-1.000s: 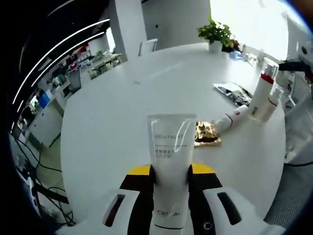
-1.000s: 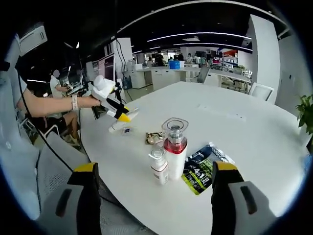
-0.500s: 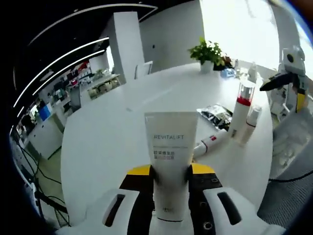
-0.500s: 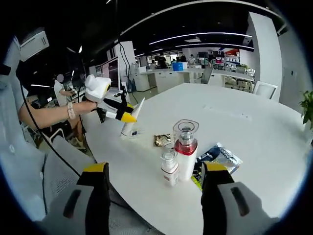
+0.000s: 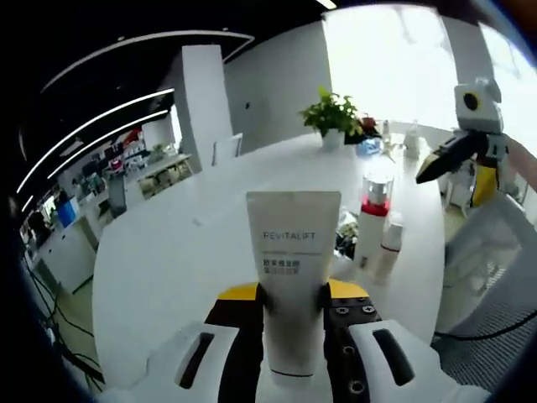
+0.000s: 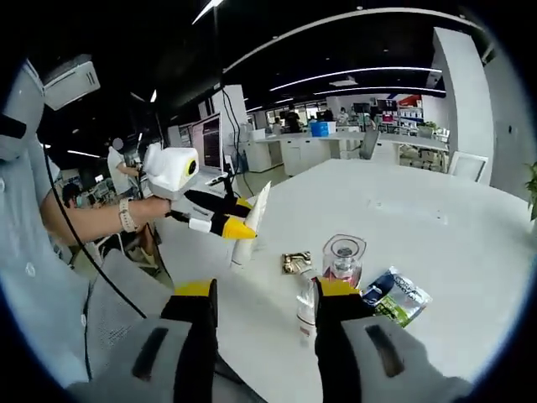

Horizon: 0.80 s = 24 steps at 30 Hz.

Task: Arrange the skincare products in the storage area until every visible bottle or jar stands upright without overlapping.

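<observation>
Tube (image 5: 291,277) upright in left tongs (image 5: 293,295); two bottles (image 5: 370,220) right, seemingly touching, on table (image 5: 185,252).

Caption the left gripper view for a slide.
Left gripper holding a white squeeze tube upright above the round white table.

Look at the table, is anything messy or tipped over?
Nothing is tipped. The tall red-banded bottle and the small bottle stand upright on the white table. A gold wrapper and a dark sachet lie loose beside them. The white tube is off the table, held in the left gripper.
</observation>
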Available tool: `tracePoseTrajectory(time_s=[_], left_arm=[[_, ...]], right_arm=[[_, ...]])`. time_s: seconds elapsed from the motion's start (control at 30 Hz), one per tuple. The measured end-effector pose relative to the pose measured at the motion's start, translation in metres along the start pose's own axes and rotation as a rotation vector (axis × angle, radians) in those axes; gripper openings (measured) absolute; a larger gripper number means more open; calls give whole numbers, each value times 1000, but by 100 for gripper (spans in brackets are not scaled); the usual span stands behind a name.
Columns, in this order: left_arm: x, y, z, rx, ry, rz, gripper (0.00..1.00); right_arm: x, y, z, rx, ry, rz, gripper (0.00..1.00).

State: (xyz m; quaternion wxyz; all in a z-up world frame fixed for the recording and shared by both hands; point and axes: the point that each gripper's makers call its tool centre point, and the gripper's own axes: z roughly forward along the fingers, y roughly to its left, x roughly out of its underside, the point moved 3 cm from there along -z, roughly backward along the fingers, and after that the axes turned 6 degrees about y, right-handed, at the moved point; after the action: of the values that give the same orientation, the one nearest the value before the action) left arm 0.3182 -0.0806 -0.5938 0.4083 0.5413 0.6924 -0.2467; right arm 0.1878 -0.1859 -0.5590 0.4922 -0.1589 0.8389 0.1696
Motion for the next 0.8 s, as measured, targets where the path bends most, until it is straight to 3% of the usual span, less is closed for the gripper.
tracePoseTrajectory(time_s=[0.1, 0.23, 0.47, 0.67, 0.8], left_arm=[[-5, -14, 2, 24, -11, 25, 22], [-9, -35, 6, 57, -8, 72, 22], [-17, -56, 6, 79, -32, 133, 22], [-14, -71, 9, 95, -31, 164, 22], [-14, -78, 9, 92, -28, 187, 22]], right_arm=[[-8, 4, 9, -3, -40, 38, 31], [-11, 5, 20, 3, -38, 35, 29], [-13, 4, 31, -21, -70, 125, 28], [-15, 6, 38, -32, -96, 162, 28], [-17, 4, 43, -33, -103, 185, 22]])
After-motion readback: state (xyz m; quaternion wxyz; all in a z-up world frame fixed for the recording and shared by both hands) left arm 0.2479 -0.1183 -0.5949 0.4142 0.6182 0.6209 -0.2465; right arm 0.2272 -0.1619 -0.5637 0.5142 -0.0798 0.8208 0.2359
